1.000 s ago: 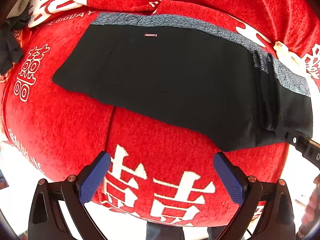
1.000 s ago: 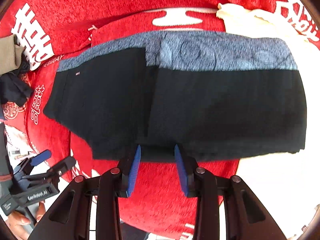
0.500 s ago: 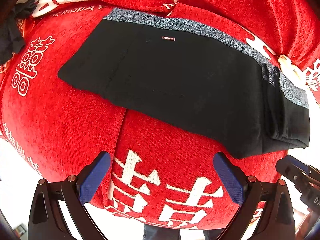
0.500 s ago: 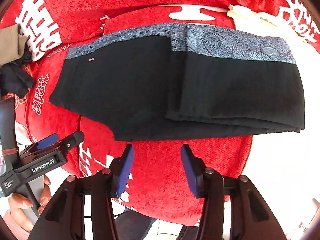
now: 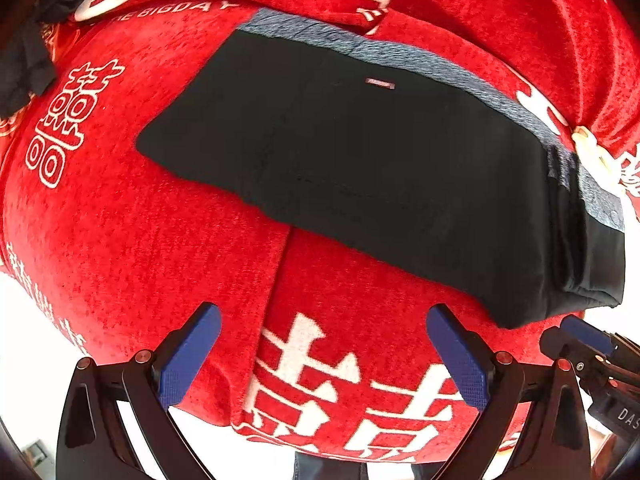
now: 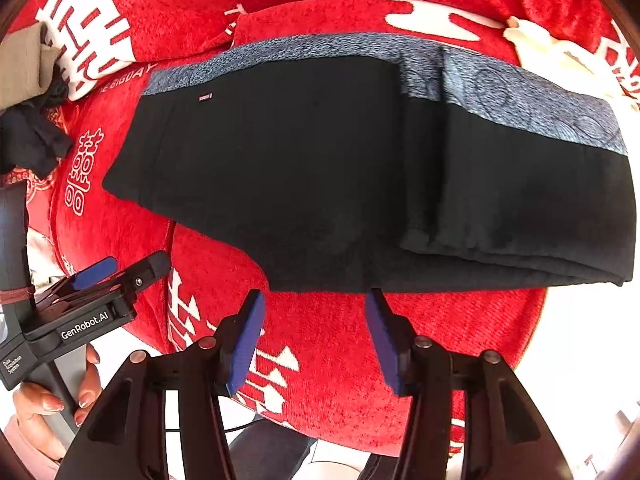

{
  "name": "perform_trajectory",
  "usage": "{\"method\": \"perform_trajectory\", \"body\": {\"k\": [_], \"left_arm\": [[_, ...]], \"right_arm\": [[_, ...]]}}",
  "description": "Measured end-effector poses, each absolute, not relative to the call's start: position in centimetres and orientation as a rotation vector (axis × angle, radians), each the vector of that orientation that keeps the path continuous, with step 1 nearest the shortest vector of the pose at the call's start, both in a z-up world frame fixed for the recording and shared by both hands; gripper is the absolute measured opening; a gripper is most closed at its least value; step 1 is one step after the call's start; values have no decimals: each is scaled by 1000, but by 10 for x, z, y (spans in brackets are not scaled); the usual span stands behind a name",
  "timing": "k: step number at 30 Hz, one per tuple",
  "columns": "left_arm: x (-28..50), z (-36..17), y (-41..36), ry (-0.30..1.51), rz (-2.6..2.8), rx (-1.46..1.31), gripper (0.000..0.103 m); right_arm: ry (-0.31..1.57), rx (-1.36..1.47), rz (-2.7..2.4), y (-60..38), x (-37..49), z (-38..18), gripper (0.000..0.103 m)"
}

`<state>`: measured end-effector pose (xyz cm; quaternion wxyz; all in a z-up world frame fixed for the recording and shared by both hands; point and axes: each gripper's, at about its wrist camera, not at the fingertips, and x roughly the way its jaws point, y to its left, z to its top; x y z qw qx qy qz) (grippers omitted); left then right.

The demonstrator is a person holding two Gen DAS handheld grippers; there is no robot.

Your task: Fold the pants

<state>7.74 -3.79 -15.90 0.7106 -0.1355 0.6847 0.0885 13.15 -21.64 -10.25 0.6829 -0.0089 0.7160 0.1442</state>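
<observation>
Now both grippers, L (image 5: 324,356) & R (image 6: 316,340), fingers apart (empty), near folded pants (image 6: 320,184).

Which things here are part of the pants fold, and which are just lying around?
Part of the job:
- black pants, partly folded on the red blanket
- left gripper, open, empty
- right gripper, open, empty

Lying about:
- dark garment, far left
- tan cloth above it
- cream cloth, beyond the grey side stripe
</observation>
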Motion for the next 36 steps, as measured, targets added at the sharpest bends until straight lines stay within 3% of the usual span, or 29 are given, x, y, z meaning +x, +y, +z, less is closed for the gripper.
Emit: {"method": "perform_trajectory", "body": {"k": [36], "left_arm": [[115, -195, 20, 1512, 260, -347, 103]], "right_arm": [[1593, -85, 348, -199, 140, -126, 63]]}}
